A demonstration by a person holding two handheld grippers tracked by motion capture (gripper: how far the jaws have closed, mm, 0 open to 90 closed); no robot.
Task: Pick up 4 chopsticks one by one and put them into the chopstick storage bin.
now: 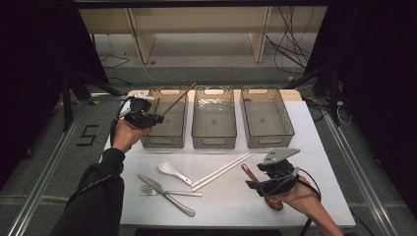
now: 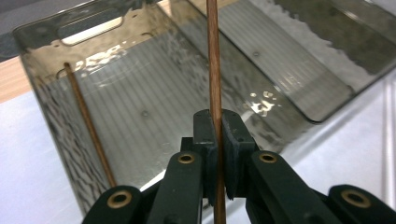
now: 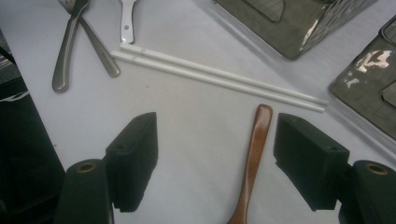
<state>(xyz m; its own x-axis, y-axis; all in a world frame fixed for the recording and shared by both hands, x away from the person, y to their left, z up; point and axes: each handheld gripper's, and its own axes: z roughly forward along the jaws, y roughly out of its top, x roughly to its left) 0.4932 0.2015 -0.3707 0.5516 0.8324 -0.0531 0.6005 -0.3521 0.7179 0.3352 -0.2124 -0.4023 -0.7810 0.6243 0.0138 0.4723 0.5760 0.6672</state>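
My left gripper (image 2: 215, 140) has its jaws clamped on a brown chopstick (image 2: 214, 65). The stick runs straight up between the pads in the left gripper view, and in the high view its long free end slants up over the left bin (image 1: 164, 140). To do this step well, I judge I should carry the stick fully inside the bin's rim, lower the far tip toward the floor, tilt it flat along the bin's long side, and only then part the jaws, so it does not bounce off the wall or tip back onto the table (image 1: 231, 201). A second brown chopstick (image 2: 88, 123) already lies in that bin, leaning along the wall nearest the table's left edge; mine should settle beside it, not across it.

My right gripper (image 3: 215, 163) has its jaws standing wide apart and gripping nothing, near the table's front right corner. A brown wooden spoon (image 3: 254, 149) lies on the table between them, nearer the right-hand pad and touching neither.

Farther toward the table's middle lie a pair of white chopsticks (image 3: 219, 77), then a fork (image 3: 67, 42) crossed with a knife (image 1: 164, 192), and a white spoon (image 1: 169, 168). At the back edge stand the middle bin (image 1: 214, 140) and the right bin (image 1: 268, 140).
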